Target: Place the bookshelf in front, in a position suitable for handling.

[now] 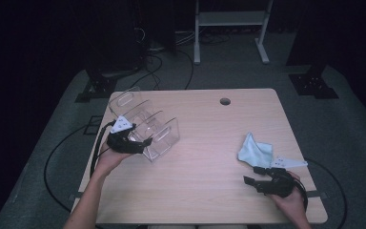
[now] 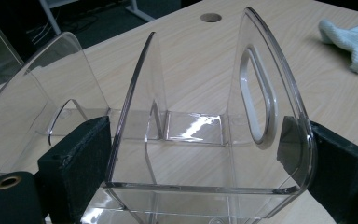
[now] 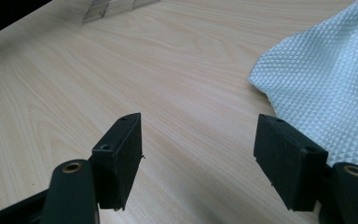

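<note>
A wooden bench [image 1: 205, 143] carries a clear plastic rack [image 1: 147, 125] at its left. The left hand-held gripper [image 2: 193, 158] clamps the rack's end compartment. The right hand-held gripper [image 3: 198, 156] hangs open beside a pale blue cloth [image 3: 326, 79].

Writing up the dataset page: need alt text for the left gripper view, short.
The left gripper's two black jaws straddle one compartment of a clear acrylic organizer with upright dividers, one jaw outside each wall. It stands on a light wooden table; a pale blue cloth lies at the upper right.
</note>
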A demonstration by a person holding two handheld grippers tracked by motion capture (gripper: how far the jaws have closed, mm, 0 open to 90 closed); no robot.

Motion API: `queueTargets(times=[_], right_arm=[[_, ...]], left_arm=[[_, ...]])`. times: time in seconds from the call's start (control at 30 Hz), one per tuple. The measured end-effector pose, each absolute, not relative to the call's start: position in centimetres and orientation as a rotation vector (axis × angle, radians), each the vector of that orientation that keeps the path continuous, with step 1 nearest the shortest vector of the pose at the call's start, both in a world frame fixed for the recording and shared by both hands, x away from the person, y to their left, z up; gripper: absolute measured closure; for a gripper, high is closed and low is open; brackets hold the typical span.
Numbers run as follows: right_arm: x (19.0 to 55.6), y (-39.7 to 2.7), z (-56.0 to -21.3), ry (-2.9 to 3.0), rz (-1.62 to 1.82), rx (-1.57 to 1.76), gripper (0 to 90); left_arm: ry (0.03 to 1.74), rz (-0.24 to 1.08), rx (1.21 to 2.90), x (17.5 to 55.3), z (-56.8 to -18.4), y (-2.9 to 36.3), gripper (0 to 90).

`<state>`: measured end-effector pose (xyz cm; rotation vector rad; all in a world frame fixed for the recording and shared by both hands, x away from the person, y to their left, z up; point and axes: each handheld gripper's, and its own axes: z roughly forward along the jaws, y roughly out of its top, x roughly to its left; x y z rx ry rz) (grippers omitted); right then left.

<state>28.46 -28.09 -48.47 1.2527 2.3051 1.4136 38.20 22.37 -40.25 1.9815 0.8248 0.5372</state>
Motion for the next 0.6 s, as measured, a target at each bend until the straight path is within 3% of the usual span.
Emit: queueTargets(times=[0.6], right_arm=[[28.5,-28.3,-48.5,2.300,1.417,1.273,31.7]], left_arm=[[0.814,0.537,1.956,35.0,-40.6,17.7,8.3]])
